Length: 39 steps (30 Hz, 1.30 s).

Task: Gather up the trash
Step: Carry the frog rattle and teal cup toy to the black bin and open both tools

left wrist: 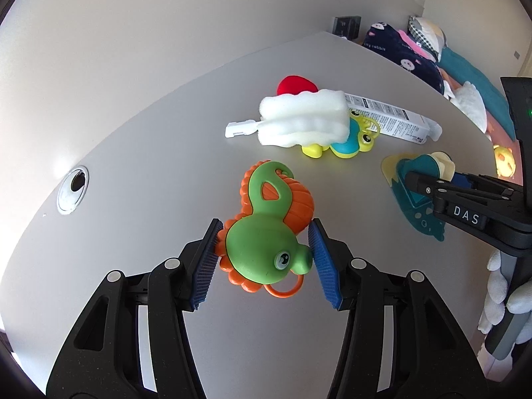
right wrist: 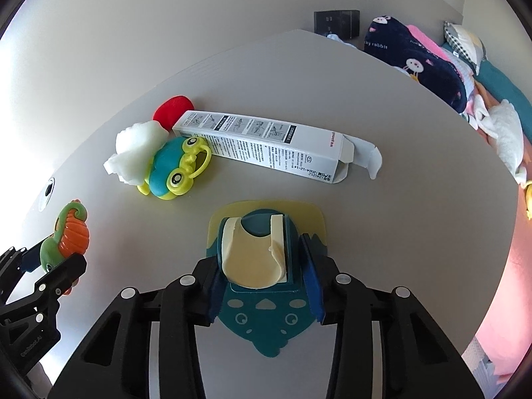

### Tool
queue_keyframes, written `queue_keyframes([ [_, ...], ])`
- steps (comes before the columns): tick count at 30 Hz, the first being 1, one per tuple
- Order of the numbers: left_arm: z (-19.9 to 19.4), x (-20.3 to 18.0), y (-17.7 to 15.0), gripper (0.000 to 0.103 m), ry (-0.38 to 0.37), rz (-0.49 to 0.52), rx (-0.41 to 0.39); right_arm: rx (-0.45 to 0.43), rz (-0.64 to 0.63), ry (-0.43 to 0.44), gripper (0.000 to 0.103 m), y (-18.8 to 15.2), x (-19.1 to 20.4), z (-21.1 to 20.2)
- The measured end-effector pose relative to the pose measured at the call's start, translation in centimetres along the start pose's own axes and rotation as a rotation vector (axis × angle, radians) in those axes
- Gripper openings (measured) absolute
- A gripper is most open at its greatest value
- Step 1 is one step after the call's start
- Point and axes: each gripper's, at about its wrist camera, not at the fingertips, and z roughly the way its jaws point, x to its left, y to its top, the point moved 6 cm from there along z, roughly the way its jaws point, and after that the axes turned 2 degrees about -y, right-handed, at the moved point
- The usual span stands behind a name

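left gripper (left wrist: 264,259) jaws partly open, clamped on green-orange toy (left wrist: 266,229) | right gripper (right wrist: 264,279) jaws narrowed onto teal card packet (right wrist: 262,266) lying on worktop (right wrist: 399,232) | beyond jaws, uncollected: white box (right wrist: 266,143), foam (right wrist: 139,146), frog toy (right wrist: 173,173) | progress: early

— What does the room show?
— A pale grey table (right wrist: 415,126) against a plain off-white wall (left wrist: 149,26), with a round cable hole (left wrist: 73,189) near the table's edge.
— And beyond it?
— A dark wall socket (right wrist: 336,22), then a bed (right wrist: 505,93) heaped with bedding, including a navy blanket (right wrist: 415,60). Bright daylight falls from the left.
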Motion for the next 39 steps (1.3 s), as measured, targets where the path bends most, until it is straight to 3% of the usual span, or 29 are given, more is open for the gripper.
queue_keyframes([
  [15, -0.9, -2.5, 1.1, 0.052, -0.019, 0.052, -0.026, -0.084, -0.016, 0.013, 0.036, 0.4, -1.3, -4.3],
  [39, -1.9, -13.4, 2.2, 0.052, -0.095, 0.207, -0.043, -0.154, 0.121, -0.017, 0.036, -1.9, -10.8, -10.3],
])
